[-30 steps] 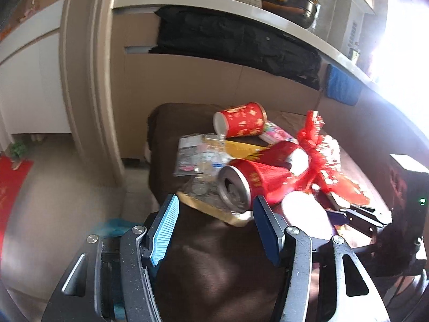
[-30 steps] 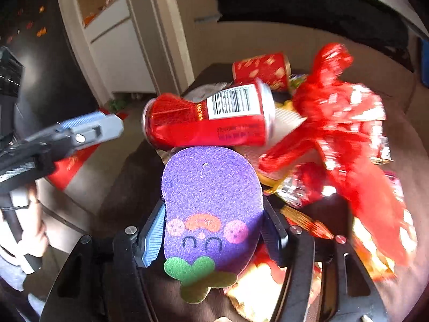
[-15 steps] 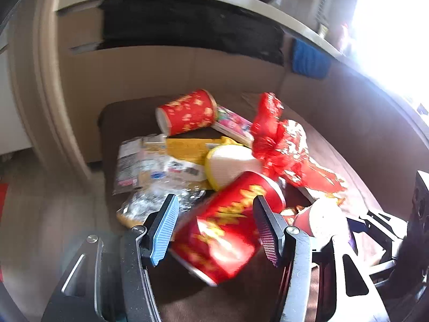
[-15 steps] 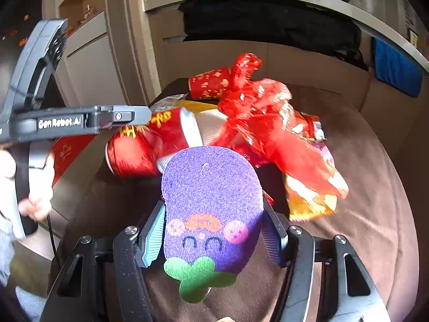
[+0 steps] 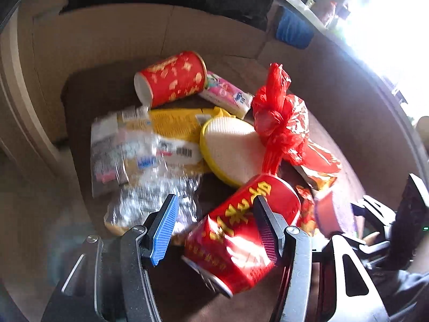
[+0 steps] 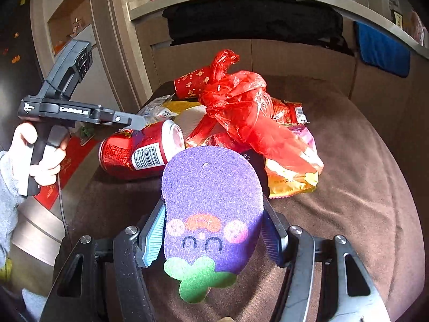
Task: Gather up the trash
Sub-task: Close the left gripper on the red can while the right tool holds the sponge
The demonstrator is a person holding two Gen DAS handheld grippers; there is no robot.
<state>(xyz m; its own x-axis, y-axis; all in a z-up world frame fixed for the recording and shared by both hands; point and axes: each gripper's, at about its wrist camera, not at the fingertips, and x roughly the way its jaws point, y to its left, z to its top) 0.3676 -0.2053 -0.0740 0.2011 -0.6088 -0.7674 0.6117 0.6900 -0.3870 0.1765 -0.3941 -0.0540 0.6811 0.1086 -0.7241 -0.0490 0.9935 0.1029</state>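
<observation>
Red and gold, the can (image 5: 241,230) is lying on its side on the brown cushion (image 5: 88,94), low in the left wrist view. The left gripper (image 5: 214,222) is standing wide over the can: its right finger is crossing in front of the can's side, while the blue pad (image 5: 163,230) is hanging clear to the can's left, so nothing is being squeezed. Beyond the can, a round yellow sponge (image 5: 230,147) is lying just behind it, a knotted red bag (image 5: 281,123) is sitting to the sponge's right, clear wrappers (image 5: 128,155) are spreading left of the can, and a red paper cup (image 5: 171,79) is lying furthest back.

From the right wrist, the right gripper (image 6: 211,230) is pinching a purple sponge (image 6: 211,201) flat between both pads, upright, just right of the can (image 6: 139,151). A hand (image 6: 34,155) is gripping the left tool's handle left of the can, with the tool's finger reaching the can's top. The bag (image 6: 241,112) is sitting behind the can, to its right.
</observation>
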